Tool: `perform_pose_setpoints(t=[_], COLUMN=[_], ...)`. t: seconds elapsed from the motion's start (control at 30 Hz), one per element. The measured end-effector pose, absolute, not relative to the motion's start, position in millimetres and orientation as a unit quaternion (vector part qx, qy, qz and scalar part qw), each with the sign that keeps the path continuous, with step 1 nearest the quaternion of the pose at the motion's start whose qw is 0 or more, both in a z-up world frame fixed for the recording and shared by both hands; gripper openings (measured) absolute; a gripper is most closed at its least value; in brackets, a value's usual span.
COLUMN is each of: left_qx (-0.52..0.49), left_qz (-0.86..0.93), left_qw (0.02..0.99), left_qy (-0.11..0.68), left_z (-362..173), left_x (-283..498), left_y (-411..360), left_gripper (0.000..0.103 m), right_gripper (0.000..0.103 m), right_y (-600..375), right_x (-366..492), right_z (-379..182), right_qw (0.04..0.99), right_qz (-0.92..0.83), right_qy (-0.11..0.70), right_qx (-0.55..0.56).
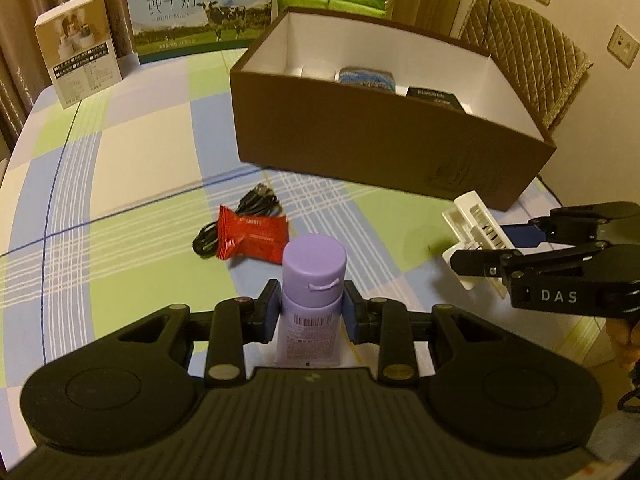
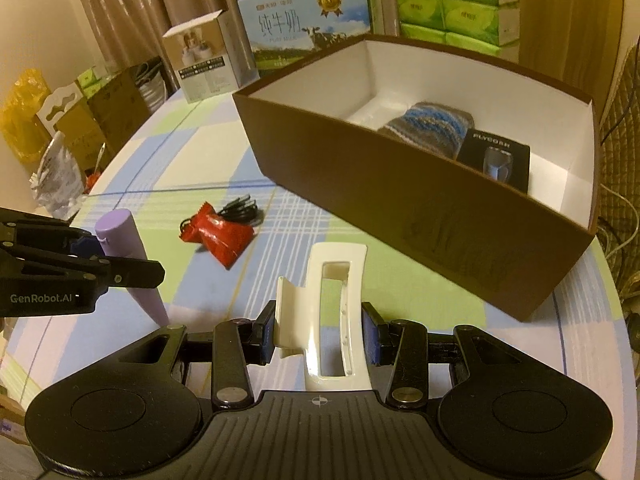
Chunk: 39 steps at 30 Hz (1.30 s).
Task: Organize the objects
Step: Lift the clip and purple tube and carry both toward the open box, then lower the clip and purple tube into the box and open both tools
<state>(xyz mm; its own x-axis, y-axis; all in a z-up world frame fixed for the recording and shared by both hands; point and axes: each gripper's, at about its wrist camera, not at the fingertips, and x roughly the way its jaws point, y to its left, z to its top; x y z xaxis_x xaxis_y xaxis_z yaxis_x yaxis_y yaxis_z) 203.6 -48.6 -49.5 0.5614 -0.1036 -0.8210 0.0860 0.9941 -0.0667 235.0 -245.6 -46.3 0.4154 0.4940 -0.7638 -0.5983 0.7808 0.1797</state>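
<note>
My left gripper [image 1: 311, 312] is clamped on the lilac plastic tube [image 1: 313, 280], my right gripper [image 2: 318, 334] on the cream plastic hair claw [image 2: 330, 312], so next I must carry both forward into the open brown cardboard box [image 2: 420, 200] ahead.

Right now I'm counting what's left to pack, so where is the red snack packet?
The red snack packet lies on the checked tablecloth, partly over the coiled black cable, in front of the brown box and just beyond the purple tube in the left gripper.
</note>
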Motion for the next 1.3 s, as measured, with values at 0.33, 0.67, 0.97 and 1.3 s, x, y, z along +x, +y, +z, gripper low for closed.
perform_pose_setpoints(t=[0.33, 0.67, 0.97, 1.3], left_qx=[-0.011, -0.002, 0.014, 0.020], left_qz=[-0.061, -0.070, -0.078, -0.079], left_qw=[0.898, 0.915, 0.933, 0.940], left_qy=[0.435, 0.397, 0.350, 0.332], left_z=[-22, 8, 36, 45], left_x=[214, 239, 279, 331], left_y=[-56, -67, -80, -87], left_gripper=[0.027, 0.027, 0.027, 0.027], right_gripper=[0.039, 0.039, 0.039, 0.039], right_y=[-250, -254, -254, -253], right_x=[244, 269, 308, 356], right_z=[-22, 9, 35, 39], right_qw=[0.852, 0.864, 0.882, 0.891], right_qz=[0.334, 0.342, 0.336, 0.317], right_qy=[0.400, 0.367, 0.330, 0.326], right_qx=[-0.051, -0.030, -0.011, 0.004])
